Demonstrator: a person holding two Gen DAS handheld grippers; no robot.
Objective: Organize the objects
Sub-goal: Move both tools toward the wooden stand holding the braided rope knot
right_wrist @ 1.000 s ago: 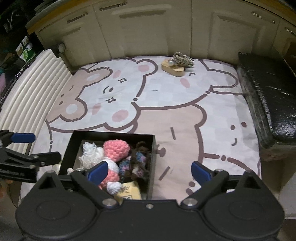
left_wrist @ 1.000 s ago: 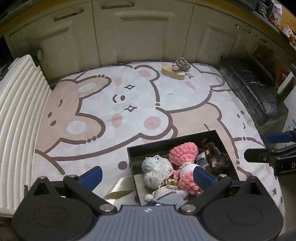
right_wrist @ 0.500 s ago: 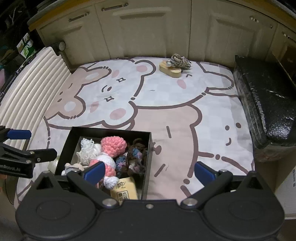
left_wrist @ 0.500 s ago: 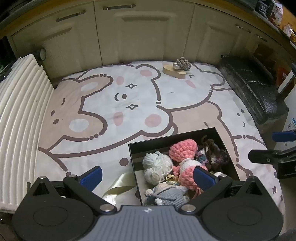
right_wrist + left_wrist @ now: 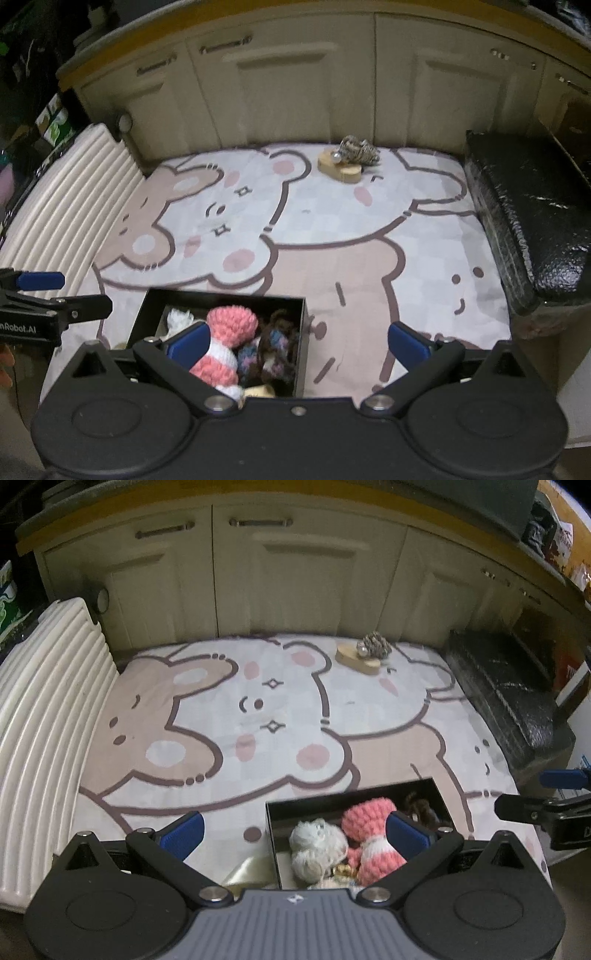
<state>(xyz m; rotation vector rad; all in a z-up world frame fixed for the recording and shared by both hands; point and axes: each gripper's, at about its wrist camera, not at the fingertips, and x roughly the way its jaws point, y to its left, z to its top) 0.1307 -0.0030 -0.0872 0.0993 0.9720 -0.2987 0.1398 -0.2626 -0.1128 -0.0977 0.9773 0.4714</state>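
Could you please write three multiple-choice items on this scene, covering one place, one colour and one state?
1. Where does the wooden block lie?
A. inside the black box
B. at the far end of the mat, near the cabinets
C. on the white ribbed panel

2. What colour is the largest crocheted toy in the black box?
A. pink and white
B. green
C. yellow

3. How do the right tongs stand?
A. shut on the toy
B. shut on the block
C. open, holding nothing

Answers: 1 B, the block sits on the bear mat just before the cabinet doors. 2 A, its pink yarn with a white band shows in both views. 3 C, the blue pads stand wide apart with nothing between them.
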